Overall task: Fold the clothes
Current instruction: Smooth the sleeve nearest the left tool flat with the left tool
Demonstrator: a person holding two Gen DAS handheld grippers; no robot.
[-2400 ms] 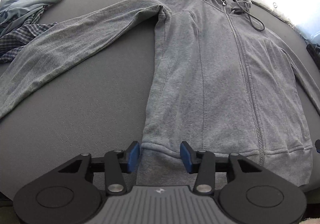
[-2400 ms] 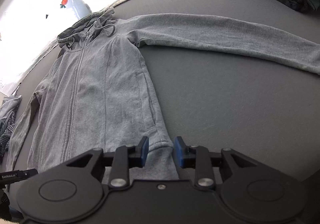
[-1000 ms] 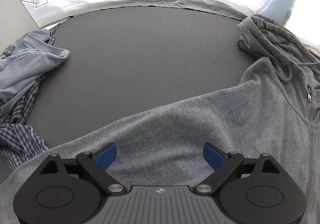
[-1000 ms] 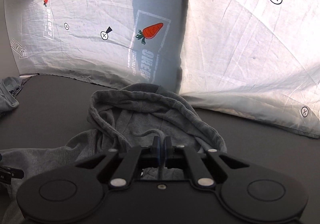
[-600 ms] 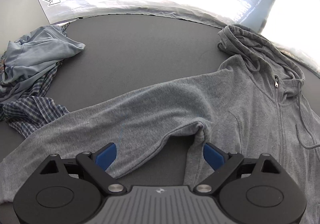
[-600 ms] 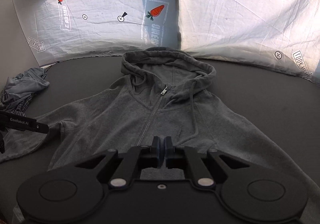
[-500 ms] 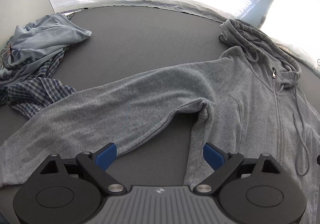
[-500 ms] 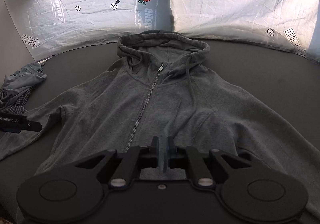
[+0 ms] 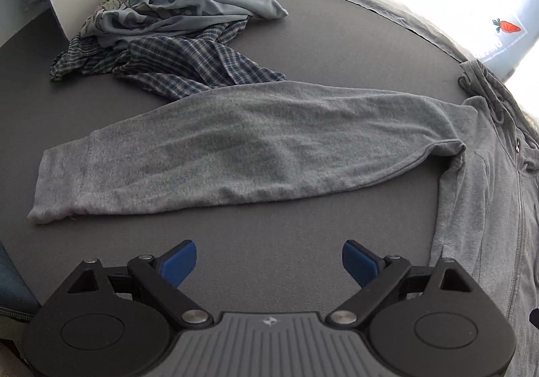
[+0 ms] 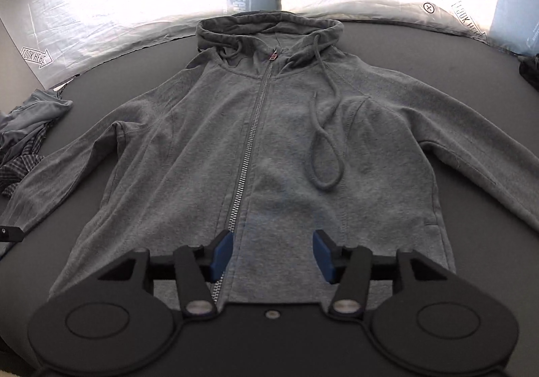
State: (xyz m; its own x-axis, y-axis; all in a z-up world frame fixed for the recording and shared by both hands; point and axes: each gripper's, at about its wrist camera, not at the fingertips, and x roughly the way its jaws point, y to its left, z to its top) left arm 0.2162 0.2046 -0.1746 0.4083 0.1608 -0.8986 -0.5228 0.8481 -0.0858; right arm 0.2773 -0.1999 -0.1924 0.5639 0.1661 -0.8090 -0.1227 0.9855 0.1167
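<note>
The left tool [image 9: 268,259] stood wide open at the bottom of its view, empty, over bare dark table [image 9: 337,40]; the grey hoodie's sleeve [image 9: 235,148] stretched across mid-frame, with a heap of clothes [image 9: 168,26] upper left. In the right view, the right tool [image 10: 272,254] had just been opening, its blue pads apart and gripping nothing above the hoodie [image 10: 269,141] lying flat, zipped, centre frame.

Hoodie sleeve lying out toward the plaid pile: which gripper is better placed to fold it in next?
Left, probably. The left gripper hangs open over bare table just short of that sleeve, its cuff in view. The right gripper, jaws just opened and empty, sits over the hoodie by the zipper.
</note>
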